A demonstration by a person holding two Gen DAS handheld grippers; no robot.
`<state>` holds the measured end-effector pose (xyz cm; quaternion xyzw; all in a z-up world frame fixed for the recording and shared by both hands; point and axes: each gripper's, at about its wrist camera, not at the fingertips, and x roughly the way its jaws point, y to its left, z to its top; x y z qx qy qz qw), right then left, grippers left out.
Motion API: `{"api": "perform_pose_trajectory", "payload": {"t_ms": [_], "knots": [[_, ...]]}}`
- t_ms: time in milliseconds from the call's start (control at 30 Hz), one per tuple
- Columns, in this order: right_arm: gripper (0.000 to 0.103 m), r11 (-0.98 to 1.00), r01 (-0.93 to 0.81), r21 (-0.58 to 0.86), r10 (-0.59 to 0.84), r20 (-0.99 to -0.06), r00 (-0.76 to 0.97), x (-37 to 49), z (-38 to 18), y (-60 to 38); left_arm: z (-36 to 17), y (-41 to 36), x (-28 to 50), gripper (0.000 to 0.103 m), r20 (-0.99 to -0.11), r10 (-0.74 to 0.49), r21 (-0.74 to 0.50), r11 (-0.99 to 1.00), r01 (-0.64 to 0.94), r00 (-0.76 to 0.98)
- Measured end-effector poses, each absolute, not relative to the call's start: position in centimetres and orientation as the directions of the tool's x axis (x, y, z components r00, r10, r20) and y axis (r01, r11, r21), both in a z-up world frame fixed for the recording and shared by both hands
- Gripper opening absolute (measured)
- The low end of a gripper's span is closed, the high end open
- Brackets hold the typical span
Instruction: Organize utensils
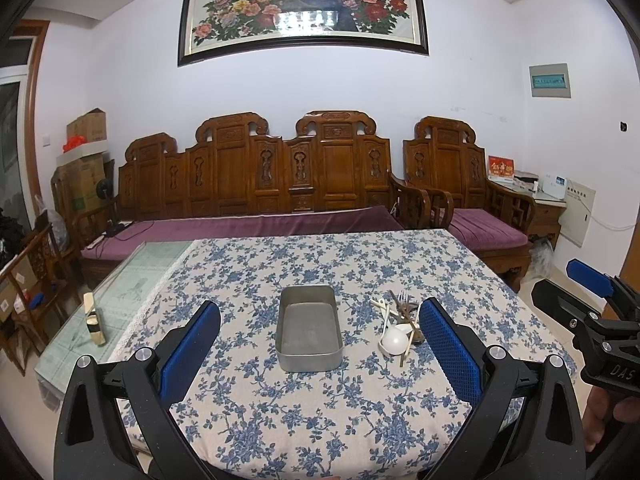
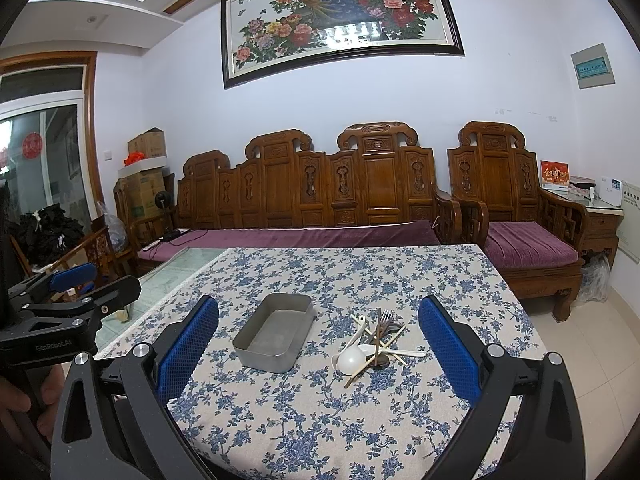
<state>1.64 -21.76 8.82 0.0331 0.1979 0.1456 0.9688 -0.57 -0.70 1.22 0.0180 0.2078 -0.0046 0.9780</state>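
An empty rectangular metal tray (image 1: 310, 330) (image 2: 276, 330) sits mid-table on the blue floral cloth. Just to its right lies a jumbled pile of utensils (image 1: 400, 320) (image 2: 376, 340): a white spoon (image 1: 394, 340) (image 2: 352, 360), a metal fork (image 1: 402, 298) (image 2: 386, 316), wooden chopsticks and darker pieces crossed over each other. My left gripper (image 1: 320, 306) hovers open above the near side of the table, facing the tray, and holds nothing. My right gripper (image 2: 320, 302) is also open and empty, facing the gap between tray and pile. Each gripper shows at the edge of the other's view.
The tablecloth (image 1: 320, 420) covers most of the table and leaves bare glass top (image 1: 132, 280) on the left, where a small gold object (image 1: 94, 320) stands. A carved wooden sofa (image 1: 280, 176) with purple cushions runs behind the table. Boxes and a chair crowd the left side.
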Motion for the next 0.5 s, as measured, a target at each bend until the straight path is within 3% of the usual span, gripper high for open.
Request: {"api": "perform_pose_trajectory", "payload": {"t_ms": [500], "knots": [[0.1,0.955,-0.27,0.122,0.296,-0.379,0.877,1.64,8.9,-21.58,1.19,-0.75,-0.36,0.097,-0.412,-0.003,0.033,0.999,0.018,0.911]]}}
